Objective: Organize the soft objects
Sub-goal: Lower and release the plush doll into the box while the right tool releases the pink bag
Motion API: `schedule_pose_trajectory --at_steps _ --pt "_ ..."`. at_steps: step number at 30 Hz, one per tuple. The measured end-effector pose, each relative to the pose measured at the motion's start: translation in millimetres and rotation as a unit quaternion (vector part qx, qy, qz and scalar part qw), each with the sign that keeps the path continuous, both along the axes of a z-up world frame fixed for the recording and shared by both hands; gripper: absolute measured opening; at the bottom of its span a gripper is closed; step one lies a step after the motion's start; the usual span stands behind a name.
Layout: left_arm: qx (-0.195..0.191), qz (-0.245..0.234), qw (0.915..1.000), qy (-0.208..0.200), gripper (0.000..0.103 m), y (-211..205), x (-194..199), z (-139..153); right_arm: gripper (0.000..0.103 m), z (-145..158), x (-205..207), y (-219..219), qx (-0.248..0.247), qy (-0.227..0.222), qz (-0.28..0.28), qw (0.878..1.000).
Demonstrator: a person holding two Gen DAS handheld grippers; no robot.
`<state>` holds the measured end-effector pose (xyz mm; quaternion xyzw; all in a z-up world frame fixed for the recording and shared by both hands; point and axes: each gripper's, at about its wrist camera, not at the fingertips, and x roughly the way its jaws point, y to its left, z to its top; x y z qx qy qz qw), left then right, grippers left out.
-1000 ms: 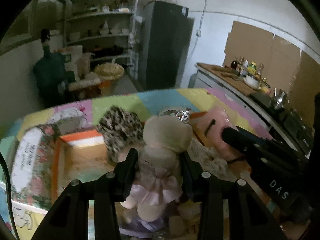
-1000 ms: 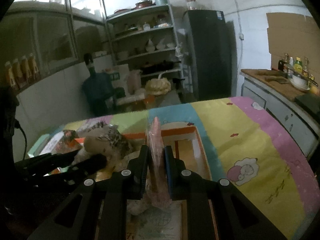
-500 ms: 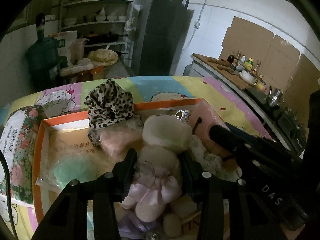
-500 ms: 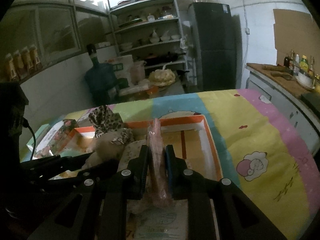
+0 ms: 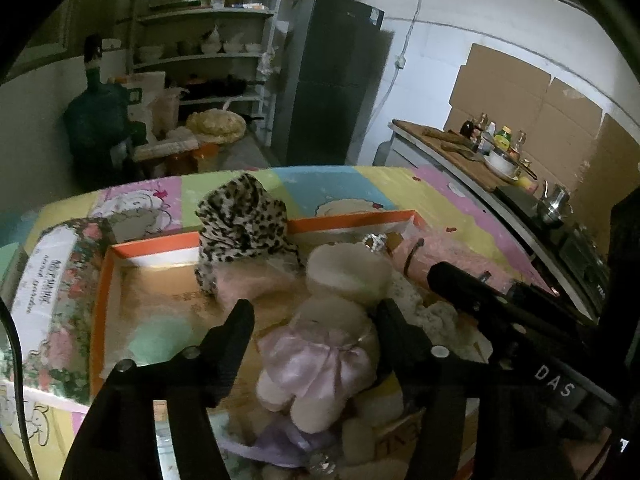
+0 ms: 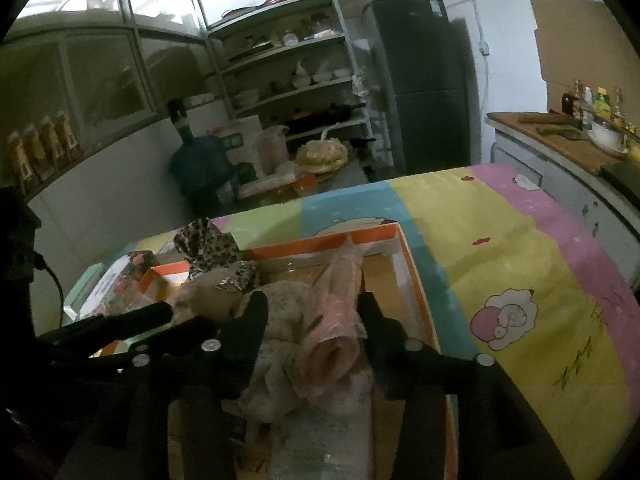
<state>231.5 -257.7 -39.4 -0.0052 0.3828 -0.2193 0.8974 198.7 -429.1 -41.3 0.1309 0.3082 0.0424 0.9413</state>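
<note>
The table (image 6: 500, 248) carries a cloth in pastel colour blocks with cartoon sheep. On it lies an orange-rimmed cardboard tray (image 5: 105, 280), which holds the soft objects. A floral-printed box (image 5: 52, 292) lies just beside the tray's left rim.

Inside the tray, a leopard-print fabric bundle (image 5: 244, 220) stands against the far wall. A pale green packet (image 5: 158, 336) lies on the tray floor on the left.

The cream plush doll (image 5: 328, 320), dressed in a pink satin skirt, sits near the tray's middle, between the jaws of the left gripper (image 5: 316, 316). These jaws are opening; the left finger stands clear of the doll, and the right finger lies close against its side.

The rolled pink bag (image 6: 336, 320) lies on a crumpled cream cloth (image 6: 280, 312) toward the tray's right side, between the jaws of the right gripper (image 6: 312, 312). These jaws are opening and released, with gaps on both sides of the roll.
</note>
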Motion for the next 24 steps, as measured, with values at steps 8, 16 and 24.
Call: schedule_pose_trajectory --at_steps 8,16,24 --pt "-0.007 0.008 0.9998 -0.016 0.071 14 -8 12 0.059 10 -15 -3 -0.003 -0.015 -0.017 1.000" --pt "-0.016 0.013 0.9993 -0.031 0.071 26 -20 24 0.060 24 -35 -3 0.001 -0.034 -0.032 0.999" --pt "-0.020 0.024 0.9983 -0.050 0.071 41 -36 36 0.060 38 -50 10 -0.001 -0.050 -0.027 0.998"
